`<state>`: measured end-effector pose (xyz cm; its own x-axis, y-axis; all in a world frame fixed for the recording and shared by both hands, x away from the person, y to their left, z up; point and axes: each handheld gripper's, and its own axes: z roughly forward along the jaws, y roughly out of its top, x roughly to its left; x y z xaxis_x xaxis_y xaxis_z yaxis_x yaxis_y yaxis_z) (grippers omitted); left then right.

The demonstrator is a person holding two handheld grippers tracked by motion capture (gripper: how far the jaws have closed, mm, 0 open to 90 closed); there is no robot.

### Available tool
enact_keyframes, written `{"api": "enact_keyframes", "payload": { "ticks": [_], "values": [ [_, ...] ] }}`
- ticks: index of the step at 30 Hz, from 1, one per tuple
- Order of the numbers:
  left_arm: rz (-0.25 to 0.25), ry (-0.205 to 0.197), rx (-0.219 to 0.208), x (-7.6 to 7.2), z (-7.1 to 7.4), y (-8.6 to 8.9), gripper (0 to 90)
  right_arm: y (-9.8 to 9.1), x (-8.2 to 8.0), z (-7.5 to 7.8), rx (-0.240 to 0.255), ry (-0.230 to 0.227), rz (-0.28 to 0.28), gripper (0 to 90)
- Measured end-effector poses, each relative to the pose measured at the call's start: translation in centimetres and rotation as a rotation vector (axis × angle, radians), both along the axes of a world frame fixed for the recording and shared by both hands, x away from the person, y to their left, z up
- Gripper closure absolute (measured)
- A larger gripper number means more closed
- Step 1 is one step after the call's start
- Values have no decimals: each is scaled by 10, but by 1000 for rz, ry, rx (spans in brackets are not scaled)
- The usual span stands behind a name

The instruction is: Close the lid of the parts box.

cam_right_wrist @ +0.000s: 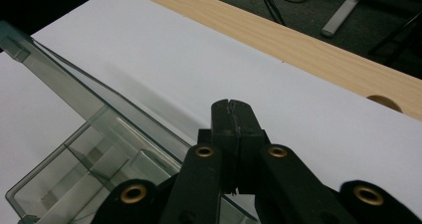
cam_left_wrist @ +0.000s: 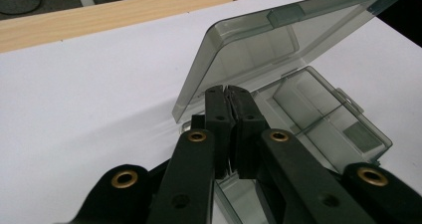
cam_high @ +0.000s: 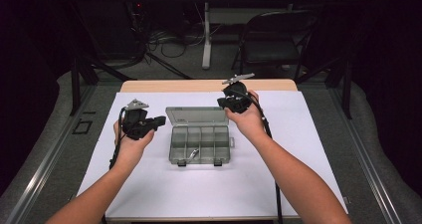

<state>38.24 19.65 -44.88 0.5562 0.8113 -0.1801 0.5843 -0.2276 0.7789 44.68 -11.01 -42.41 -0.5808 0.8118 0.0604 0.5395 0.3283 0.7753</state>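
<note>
A smoky clear plastic organiser box (cam_high: 200, 143) lies in the middle of the white mat (cam_high: 149, 184), its lid (cam_high: 195, 116) standing open at the far side. Dividers split it into several compartments, and a small light-coloured piece (cam_high: 193, 153) lies in one near the front. My left gripper (cam_high: 160, 120) hovers just left of the box at lid height, jaws shut with nothing between them. In the left gripper view its tips (cam_left_wrist: 228, 89) are close to the lid (cam_left_wrist: 278, 45). My right gripper (cam_high: 221, 102) is held above the box's far right corner, shut and empty. The right gripper view has the box (cam_right_wrist: 94, 154) at lower left.
The wooden table edge (cam_high: 199, 85) runs along the far side of the mat. Beyond it stand a table leg (cam_high: 206, 40), a black chair (cam_high: 271, 40) and cables on the floor. Bare mat lies in front of the box and on both sides.
</note>
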Motion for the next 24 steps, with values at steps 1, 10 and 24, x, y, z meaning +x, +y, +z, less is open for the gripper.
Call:
{"api": "enact_keyframes", "payload": {
  "ticks": [1, 10, 24],
  "values": [
    [-8, 5, 0, 0, -1, 0, 885, 0, -1, 0, 0, 3, 3, 900],
    [-31, 22, -6, 1, -6, -5, 892, -1, -8, -3, -2, 8, 24, 899],
    [-53, 41, -28, -3, -13, -9, 894, -2, -25, -10, 4, 32, 69, 900]
  ]
}}
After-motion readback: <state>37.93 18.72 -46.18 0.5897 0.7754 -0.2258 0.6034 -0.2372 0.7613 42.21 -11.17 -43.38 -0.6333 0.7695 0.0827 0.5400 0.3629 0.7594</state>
